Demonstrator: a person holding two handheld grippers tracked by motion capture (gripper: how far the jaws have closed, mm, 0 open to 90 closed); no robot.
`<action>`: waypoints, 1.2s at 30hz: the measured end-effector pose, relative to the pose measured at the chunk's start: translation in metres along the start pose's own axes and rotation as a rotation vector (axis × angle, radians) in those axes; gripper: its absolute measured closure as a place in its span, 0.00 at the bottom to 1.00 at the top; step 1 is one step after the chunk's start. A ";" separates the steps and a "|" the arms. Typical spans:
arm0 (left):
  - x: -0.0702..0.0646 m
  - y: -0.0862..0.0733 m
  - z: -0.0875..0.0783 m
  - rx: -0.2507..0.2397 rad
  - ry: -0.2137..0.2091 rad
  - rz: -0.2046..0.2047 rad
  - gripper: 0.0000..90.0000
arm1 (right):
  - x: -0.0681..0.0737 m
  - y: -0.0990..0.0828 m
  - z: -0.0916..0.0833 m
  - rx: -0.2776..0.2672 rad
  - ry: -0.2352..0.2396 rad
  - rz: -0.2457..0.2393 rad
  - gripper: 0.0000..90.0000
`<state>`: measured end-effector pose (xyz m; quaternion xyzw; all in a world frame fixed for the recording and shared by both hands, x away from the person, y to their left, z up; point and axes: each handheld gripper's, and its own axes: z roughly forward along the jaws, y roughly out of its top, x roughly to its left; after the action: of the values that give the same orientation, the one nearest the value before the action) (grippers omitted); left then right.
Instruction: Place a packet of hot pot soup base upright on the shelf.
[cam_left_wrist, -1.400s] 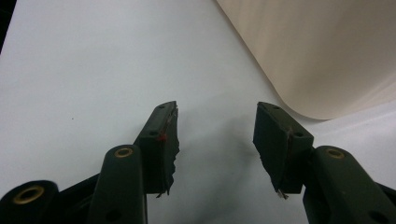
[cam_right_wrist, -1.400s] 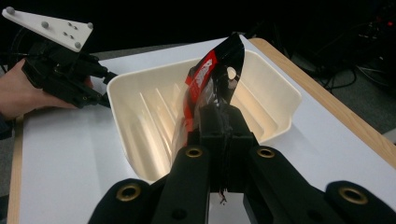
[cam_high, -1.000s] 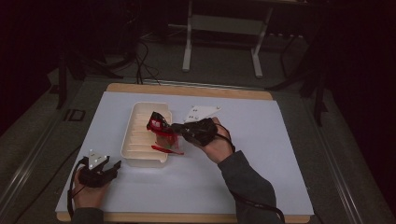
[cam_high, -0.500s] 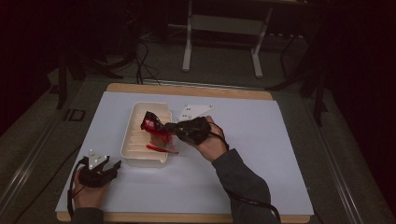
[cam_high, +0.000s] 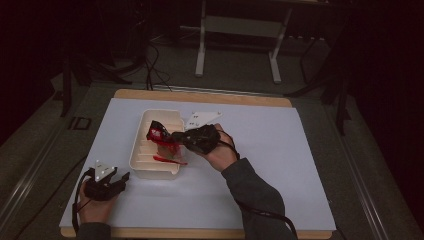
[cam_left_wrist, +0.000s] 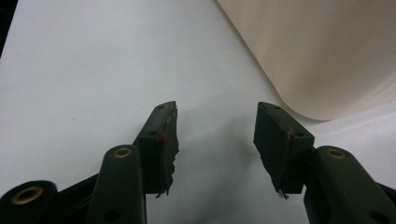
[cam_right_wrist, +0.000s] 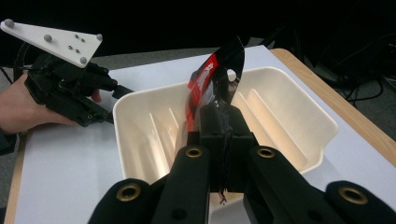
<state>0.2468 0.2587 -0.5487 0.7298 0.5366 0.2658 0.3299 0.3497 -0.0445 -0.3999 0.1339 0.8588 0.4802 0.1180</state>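
Dim floor and dark stands ring our white table (cam_high: 280, 150), so we work by the lit patch alone. Our right gripper (cam_right_wrist: 218, 119) has its jaws pressed together on a glossy black-and-red packet (cam_right_wrist: 215, 77), held upright over the ribbed cream tray (cam_right_wrist: 289, 105). We judge the step to be setting the packet into the tray, so we should lower it between the ribs and only part the jaws once its bottom edge rests there, lest it tip out. Our left gripper (cam_left_wrist: 217, 135) stands with jaws wide apart and nothing between them, low over the table just beside the tray's rounded outer wall.

From above we see something red (cam_high: 169, 160) lying in the tray near its right rim, which the right gripper view hides behind its own jaws. That view in turn shows the packet's round punched hole, too small to make out from above.
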 end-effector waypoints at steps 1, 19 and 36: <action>0.000 0.000 0.000 -0.001 0.000 0.001 0.55 | 0.000 0.000 0.001 -0.004 0.004 0.002 1.00; 0.000 0.000 0.000 -0.006 -0.002 -0.003 0.55 | 0.005 0.004 0.017 -0.005 0.035 0.008 1.00; 0.000 0.000 0.000 -0.006 -0.004 -0.004 0.55 | 0.017 0.011 0.039 0.001 0.070 0.000 1.00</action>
<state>0.2466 0.2592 -0.5486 0.7283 0.5365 0.2653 0.3337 0.3478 -0.0021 -0.4117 0.1173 0.8626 0.4843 0.0876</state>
